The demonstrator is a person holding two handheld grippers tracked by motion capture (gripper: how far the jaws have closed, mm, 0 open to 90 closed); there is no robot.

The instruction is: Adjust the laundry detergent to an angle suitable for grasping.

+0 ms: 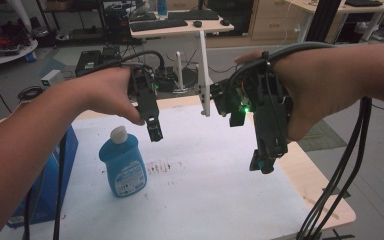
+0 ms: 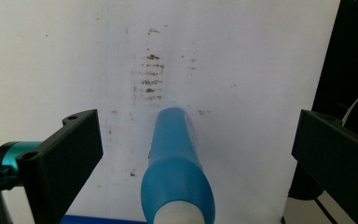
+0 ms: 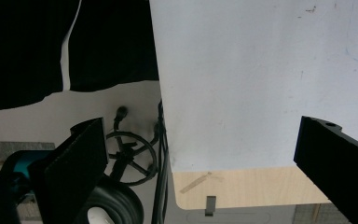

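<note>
The person's left forearm (image 1: pixel 25 145) reaches in so the left gripper (image 1: pixel 153 131), jaws wide apart and empty, hangs above the upright blue plastic detergent bottle with a white cap (image 1: pixel 123 162), probably lining up a grasp. The bottle stands near the left edge of the white-covered worktop (image 1: pixel 205 190), beside brown smears (image 1: pixel 161 166). The right gripper (image 1: pixel 262 162), jaws likewise apart and empty, waits over the worktop's right edge.

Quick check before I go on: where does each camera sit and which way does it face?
High view: above the table, looking forward and down; both forearms, left gripper, right gripper.
Left gripper view: on that gripper, facing down at the blue plastic bottle; open jaws.
Right gripper view: facing the white table cover's edge; open jaws.
Shared: bottle, high and left.
</note>
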